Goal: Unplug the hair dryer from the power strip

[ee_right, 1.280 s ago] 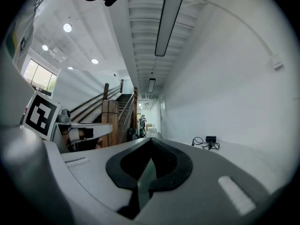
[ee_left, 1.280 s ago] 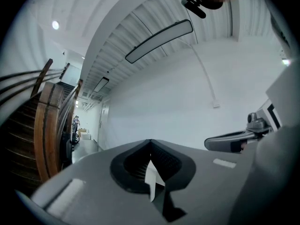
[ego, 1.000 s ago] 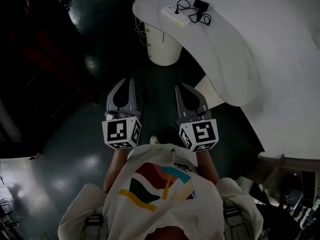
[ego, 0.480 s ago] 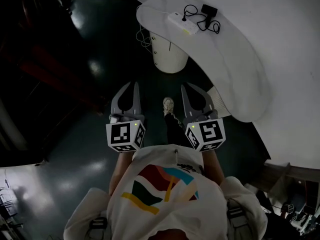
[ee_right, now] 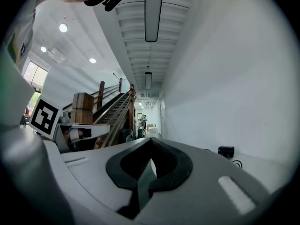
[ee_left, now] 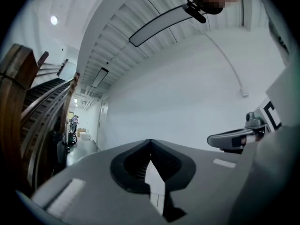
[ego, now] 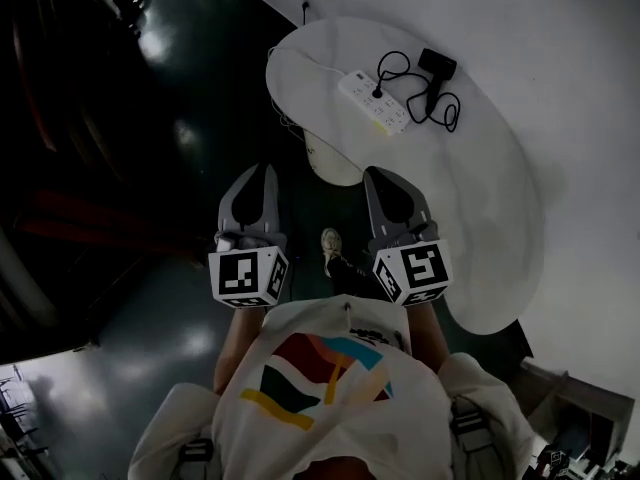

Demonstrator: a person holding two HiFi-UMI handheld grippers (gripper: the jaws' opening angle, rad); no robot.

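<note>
In the head view a white power strip (ego: 375, 101) lies on the curved white table (ego: 480, 198). A black plug (ego: 377, 92) sits in it, and its black cord (ego: 445, 108) loops to the black hair dryer (ego: 437, 65) beside the strip. My left gripper (ego: 262, 170) and right gripper (ego: 379, 174) are held side by side, level, short of the table and well back from the strip. Both are shut with nothing between the jaws. The right gripper view shows its closed jaws (ee_right: 150, 140) and the hair dryer (ee_right: 226, 150) far off on the table.
The table's white pedestal (ego: 330, 160) stands just ahead of the grippers. Dark glossy floor (ego: 190, 98) spreads to the left, a white wall (ego: 590, 88) to the right. A shoe (ego: 331, 240) shows between the grippers. A wooden staircase (ee_right: 112, 109) runs down the hall.
The table, strip and hair dryer have slid lower and nearer in the head view as both grippers travelled toward them. Both grippers stayed shut and empty.
</note>
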